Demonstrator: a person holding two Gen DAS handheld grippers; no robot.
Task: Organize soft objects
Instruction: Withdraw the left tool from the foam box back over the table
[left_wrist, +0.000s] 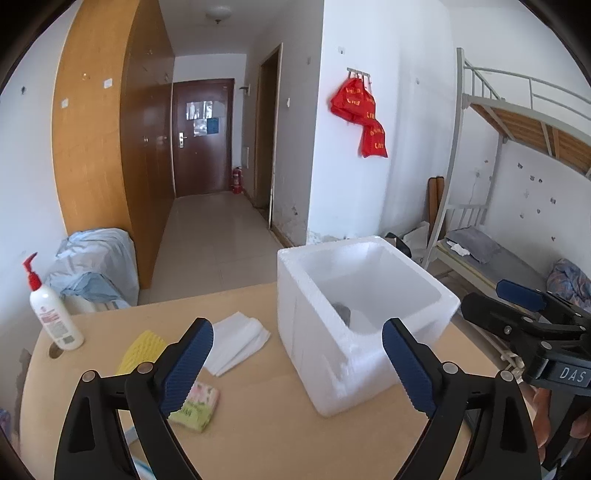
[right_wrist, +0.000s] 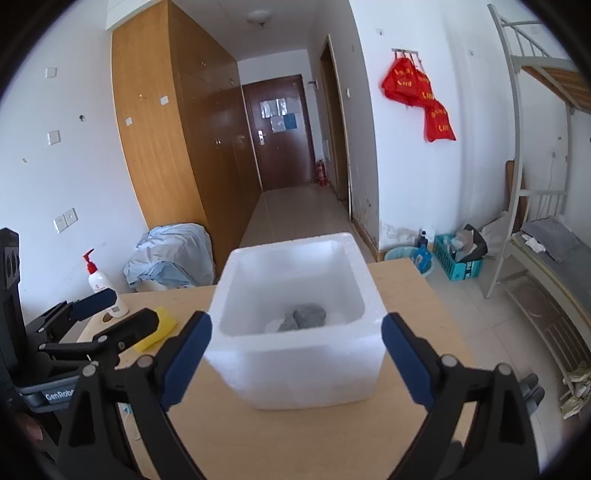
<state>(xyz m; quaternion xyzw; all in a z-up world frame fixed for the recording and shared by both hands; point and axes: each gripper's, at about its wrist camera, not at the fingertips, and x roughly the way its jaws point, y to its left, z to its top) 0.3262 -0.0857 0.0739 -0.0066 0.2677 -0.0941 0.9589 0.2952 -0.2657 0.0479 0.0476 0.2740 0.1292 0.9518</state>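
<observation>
- The left gripper (left_wrist: 297, 363) hangs above the wooden table (left_wrist: 258, 424) with its 2 blue-padded fingers spread wide and nothing between them.
- The right gripper (right_wrist: 295, 360) is likewise wide open and holds nothing; its fingers sit on either side of the near wall of the white foam box (right_wrist: 295, 354), apart from it.
- The foam box stands upright on the table, open at the top.
- Inside the box, on its floor, lies a grey soft lump (right_wrist: 308, 315), perhaps a rolled cloth; the view is too blurred to tell more.
- Left of the box, a folded white plastic bag (left_wrist: 238, 341) lies flat on the table.
- Near it lies a yellow ribbed sponge (left_wrist: 142, 350), partly hidden behind the left gripper's finger.
- A small pack of tissues with a floral print (left_wrist: 197, 408) lies just below that finger.
- A white pump bottle with a red top (left_wrist: 51, 310) stands upright at the table's far left corner, well apart from the box.
</observation>
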